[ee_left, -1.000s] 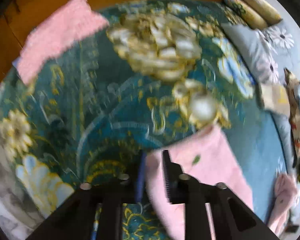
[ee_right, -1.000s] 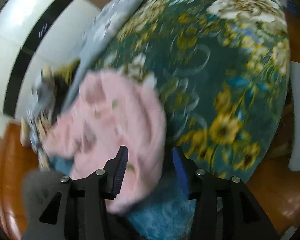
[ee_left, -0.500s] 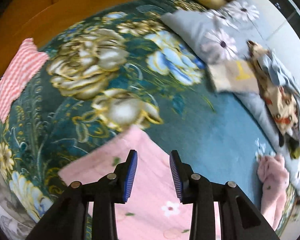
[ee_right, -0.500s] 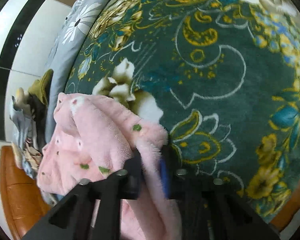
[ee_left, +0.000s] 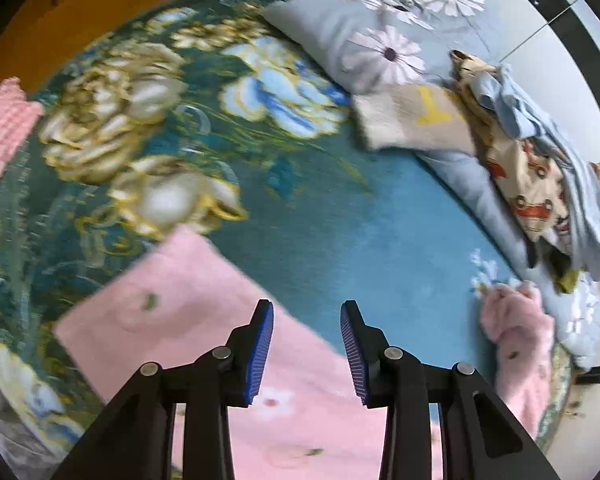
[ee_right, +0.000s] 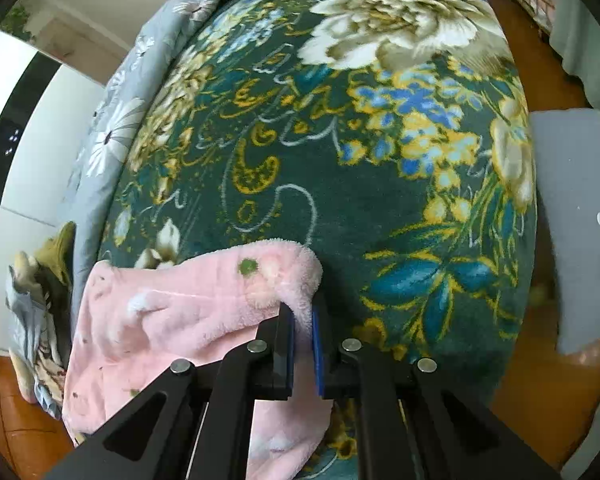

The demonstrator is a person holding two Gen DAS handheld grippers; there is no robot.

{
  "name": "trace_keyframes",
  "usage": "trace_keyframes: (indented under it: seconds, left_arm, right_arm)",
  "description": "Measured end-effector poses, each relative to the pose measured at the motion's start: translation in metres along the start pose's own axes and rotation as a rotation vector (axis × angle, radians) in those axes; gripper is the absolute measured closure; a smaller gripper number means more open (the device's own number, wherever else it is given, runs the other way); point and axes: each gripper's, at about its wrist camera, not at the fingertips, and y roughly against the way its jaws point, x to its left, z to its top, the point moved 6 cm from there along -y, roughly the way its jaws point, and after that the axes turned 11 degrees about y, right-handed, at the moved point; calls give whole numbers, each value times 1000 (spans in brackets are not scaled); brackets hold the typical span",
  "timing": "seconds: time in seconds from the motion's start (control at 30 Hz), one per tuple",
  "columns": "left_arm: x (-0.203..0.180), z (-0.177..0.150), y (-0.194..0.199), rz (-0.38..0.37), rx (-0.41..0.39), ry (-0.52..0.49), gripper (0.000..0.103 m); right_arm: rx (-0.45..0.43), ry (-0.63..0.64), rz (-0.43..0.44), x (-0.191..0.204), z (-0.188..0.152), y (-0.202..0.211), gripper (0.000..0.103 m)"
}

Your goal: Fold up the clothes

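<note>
The right gripper [ee_right: 303,322] is clamped tight on a fluffy corner of the pink fleece garment [ee_right: 172,320], jaws nearly together with the fleece pinched between the blue pads. The garment hangs and bunches to the left of that gripper, over the floral bed blanket [ee_right: 340,160]. Over on the left wrist view, the left gripper [ee_left: 306,316] has just been opening; its jaws stand partly apart with nothing between them, poised above the edge of the same pink garment [ee_left: 188,312], which lies flat on the blanket [ee_left: 300,220]. A second pink fleece piece [ee_left: 518,344] sits crumpled at the right. Beyond it, a heap of clothes [ee_left: 532,152] lies on the grey daisy-print quilt [ee_left: 380,32], and a beige folded item [ee_left: 412,120] rests beside it.
</note>
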Motion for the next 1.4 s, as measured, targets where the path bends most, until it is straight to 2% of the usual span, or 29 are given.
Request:
trace_keyframes:
  seconds: [0.1, 0.2, 0.23, 0.3, 0.53, 0.63, 0.77, 0.8, 0.83, 0.87, 0.93, 1.03, 1.1, 1.2, 1.27, 1.33, 1.4]
  left_arm:
    - [-32, -9, -19, -70, 63, 7, 60]
    - [-70, -21, -41, -134, 122, -20, 56]
    - [-86, -27, -51, -148, 140, -48, 55]
    - [-111, -35, -70, -154, 161, -102, 54]
    - [-193, -78, -146, -167, 266, -317, 54]
    - [-216, -96, -165, -160, 291, -402, 54]
    - [-239, -106, -172, -192, 276, -432, 57]
    - [-244, -108, -174, -214, 286, -419, 65]
    - [-248, -108, -176, -225, 293, -407, 82]
    - [-252, -109, -178, -233, 299, -397, 90]
    - [-260, -107, -171, -248, 249, -400, 96]
    - [-266, -95, -140, -311, 173, -377, 97]
    - [-263, -79, -105, -366, 112, -342, 97]
    - [-246, -42, -23, -466, -35, -305, 97]
    - [-237, -22, 12, -507, -70, -305, 97]
    - [-239, -10, 30, -503, -110, -348, 97]
    - [-244, -1, 23, -465, -112, -392, 97]
  right_arm:
    - [10, 53, -8, 10, 6, 7, 89]
    - [-20, 95, -34, 17, 11, 25, 69]
    - [-43, 112, -47, 21, 14, 34, 67]
    - [-55, 120, -48, 28, 17, 44, 67]
    - [-16, 206, -36, 74, 5, 54, 67]
    - [12, 250, -20, 98, -4, 51, 67]
    - [39, 292, -4, 127, -18, 45, 67]
    - [46, 301, -2, 134, -21, 43, 67]
    - [54, 311, 0, 140, -23, 40, 67]
    - [60, 319, 1, 147, -24, 37, 67]
    - [73, 332, 8, 159, -24, 32, 67]
    - [78, 364, 20, 179, -23, 29, 67]
    - [70, 392, 27, 192, -20, 32, 67]
    - [61, 416, 30, 203, -18, 34, 67]
    - [63, 426, 31, 206, -20, 33, 67]
    - [74, 436, 26, 207, -22, 30, 67]
    - [89, 436, 22, 207, -25, 24, 67]
